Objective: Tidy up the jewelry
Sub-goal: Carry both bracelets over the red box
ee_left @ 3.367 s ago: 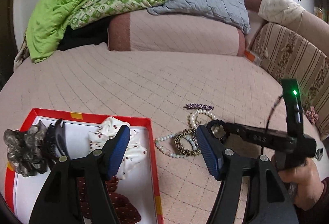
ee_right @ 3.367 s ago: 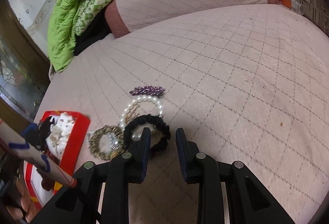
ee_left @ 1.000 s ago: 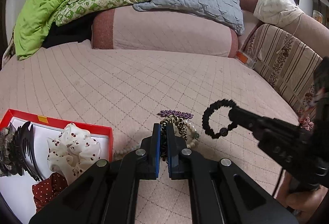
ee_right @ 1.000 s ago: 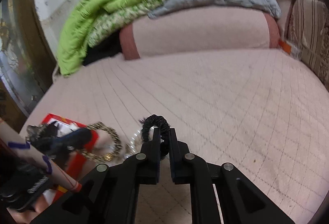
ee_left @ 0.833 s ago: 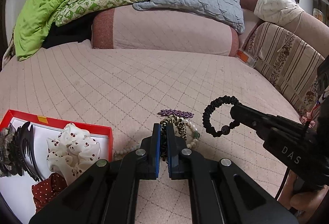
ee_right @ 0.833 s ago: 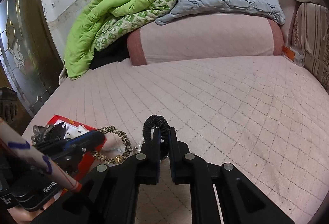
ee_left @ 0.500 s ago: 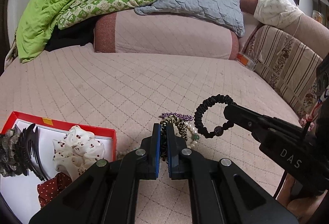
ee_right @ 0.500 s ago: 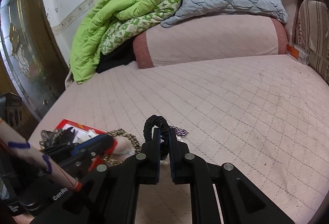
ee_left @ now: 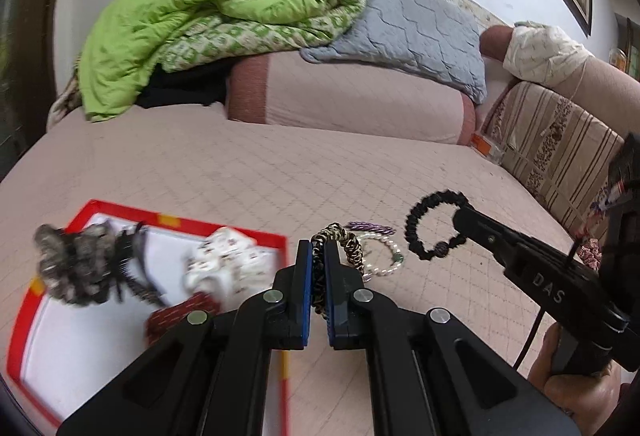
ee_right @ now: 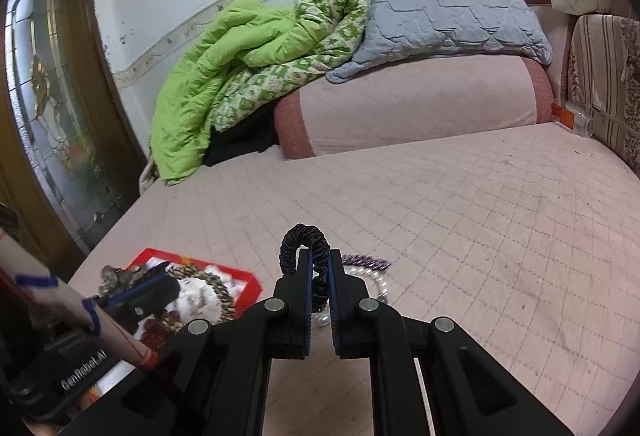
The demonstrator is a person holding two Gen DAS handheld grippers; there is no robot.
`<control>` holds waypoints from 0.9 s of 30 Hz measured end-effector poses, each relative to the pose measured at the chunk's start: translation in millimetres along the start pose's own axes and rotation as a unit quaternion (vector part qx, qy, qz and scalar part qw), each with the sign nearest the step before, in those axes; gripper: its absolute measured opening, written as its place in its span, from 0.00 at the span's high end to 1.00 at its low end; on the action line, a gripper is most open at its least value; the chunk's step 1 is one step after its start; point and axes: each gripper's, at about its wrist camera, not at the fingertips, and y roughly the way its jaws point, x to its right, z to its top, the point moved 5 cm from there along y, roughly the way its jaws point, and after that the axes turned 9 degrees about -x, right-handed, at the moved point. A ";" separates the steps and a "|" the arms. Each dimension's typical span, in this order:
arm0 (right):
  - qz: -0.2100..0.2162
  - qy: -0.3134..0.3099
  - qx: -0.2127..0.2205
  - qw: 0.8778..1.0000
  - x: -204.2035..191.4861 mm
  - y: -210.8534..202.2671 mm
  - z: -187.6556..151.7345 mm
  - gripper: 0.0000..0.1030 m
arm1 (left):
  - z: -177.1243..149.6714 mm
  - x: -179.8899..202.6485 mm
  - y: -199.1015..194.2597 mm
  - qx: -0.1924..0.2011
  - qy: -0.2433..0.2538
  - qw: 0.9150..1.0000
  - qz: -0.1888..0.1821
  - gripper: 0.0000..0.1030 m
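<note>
My left gripper (ee_left: pixel 318 256) is shut on a gold-and-black chain bracelet (ee_left: pixel 346 242), held just right of the red box (ee_left: pixel 182 225). It also shows in the right wrist view (ee_right: pixel 214 286) above the box (ee_right: pixel 244 282). My right gripper (ee_right: pixel 319 268) is shut on a black coiled hair tie (ee_right: pixel 304 238), lifted above the bed; the tie also shows in the left wrist view (ee_left: pixel 420 232). A pearl bracelet (ee_left: pixel 382 264) and a purple clip (ee_left: pixel 370 226) lie on the pink bedspread (ee_left: pixel 240 172).
The red box holds a white scrunchie (ee_left: pixel 228 260), a grey scrunchie (ee_left: pixel 66 268), a black claw clip (ee_left: pixel 130 256) and a dark red dotted scrunchie (ee_left: pixel 176 318). A bolster (ee_left: pixel 348 100) with a green quilt (ee_left: pixel 192 12) and grey pillow (ee_left: pixel 416 32) lies behind. A striped cushion (ee_left: pixel 556 152) is at right.
Both grippers closed on their items and lifted them off the bed. My left gripper has shifted left toward the red box with the chain bracelet; my right gripper has risen with the hair tie.
</note>
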 end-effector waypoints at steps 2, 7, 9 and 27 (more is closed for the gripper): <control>0.007 -0.011 0.002 1.000 -10.0 -5.7 -6.5 0.92 | -4.9 -10.8 -13.9 0.007 -0.009 1.000 0.006 0.95; 0.025 -0.040 0.003 0.999 -41.5 -20.8 -26.4 0.92 | -16.8 -39.6 -40.2 0.017 -0.030 0.999 0.022 0.95; 0.038 -0.047 -0.003 0.998 -54.6 -24.3 -34.0 0.92 | -20.5 -53.6 -48.5 0.020 -0.043 0.999 0.027 0.95; 0.105 -0.101 -0.062 0.987 -163.1 -17.4 -75.2 0.92 | -53.9 -164.0 -76.6 0.016 -0.130 0.989 0.072 0.95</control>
